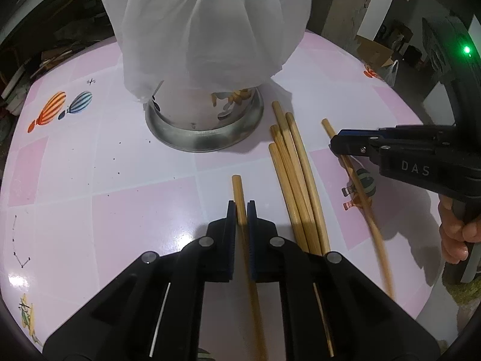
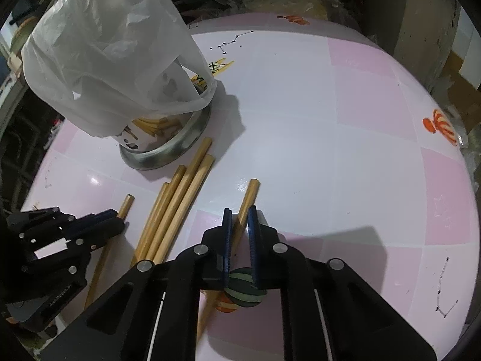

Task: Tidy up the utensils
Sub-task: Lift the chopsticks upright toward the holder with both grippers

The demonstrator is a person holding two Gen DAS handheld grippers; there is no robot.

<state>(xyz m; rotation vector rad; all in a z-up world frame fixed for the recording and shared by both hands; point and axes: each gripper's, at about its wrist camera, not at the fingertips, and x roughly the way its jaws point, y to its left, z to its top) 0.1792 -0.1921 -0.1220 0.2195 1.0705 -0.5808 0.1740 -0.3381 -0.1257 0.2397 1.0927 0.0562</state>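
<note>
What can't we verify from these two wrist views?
- Holder contents and rim: both views, white plastic bag covers them.
- Left gripper chopstick, near end: left view, lost under the fingers.
- Right gripper chopstick: left view, near end motion-blurred; right view, firm grip unclear.
- Loose bundle, near ends: both views, hidden behind the gripper bodies.
</note>
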